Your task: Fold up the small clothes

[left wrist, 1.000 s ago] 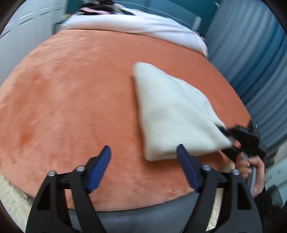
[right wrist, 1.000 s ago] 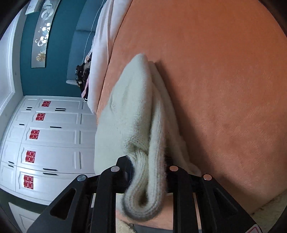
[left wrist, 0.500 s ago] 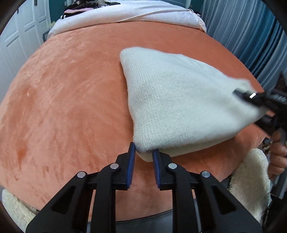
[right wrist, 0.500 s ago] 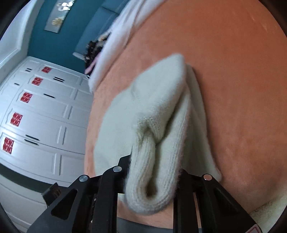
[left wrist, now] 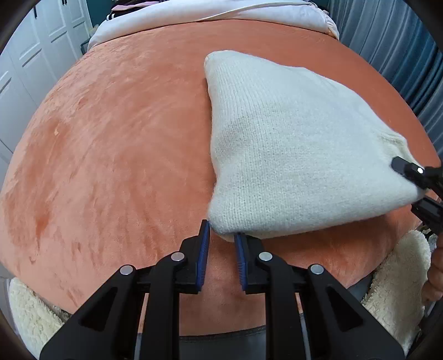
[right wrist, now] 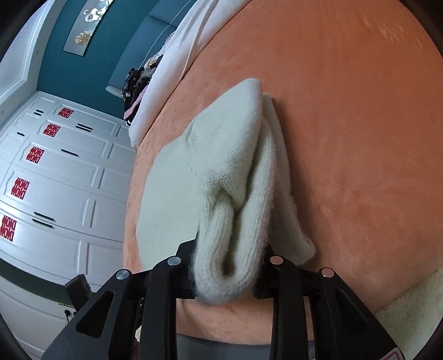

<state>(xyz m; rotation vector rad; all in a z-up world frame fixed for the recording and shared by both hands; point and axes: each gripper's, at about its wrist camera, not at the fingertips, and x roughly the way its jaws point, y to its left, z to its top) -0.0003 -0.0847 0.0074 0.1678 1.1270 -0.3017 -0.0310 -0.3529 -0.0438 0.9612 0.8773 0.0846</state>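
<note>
Left wrist view shows the change plainly: the left gripper, whose blue-padded fingers stood wide apart over the bare orange bedcover a second ago, has dropped to the near left corner of the cream knitted garment and drawn its fingers in, so that they now stand close together with that corner just at their tips. Whether the pads truly pinch the knit or only flank it cannot be told from here. The right gripper holds the ribbed hem, bunched into a thick roll between its fingers; its jaws have just been opening a little, yet the roll fills the gap and the pads seem to press on it. In the left wrist view that gripper sits at the garment's right corner, near the bedcover's right edge, and has lifted it slightly off the cover.

With both near corners taken, the piece looks ready to be raised and carried away from the person, toward the far side of the bed, for the next fold; that is a judgement only. The garment lies on the right half of the bedcover, already doubled, its far end pointing to the pale quilt at the head.

Nothing lies on the cover between the garment and the quilt. A fleecy cream blanket hangs at the near right corner, and a white wardrobe stands beside the bed, well apart.
</note>
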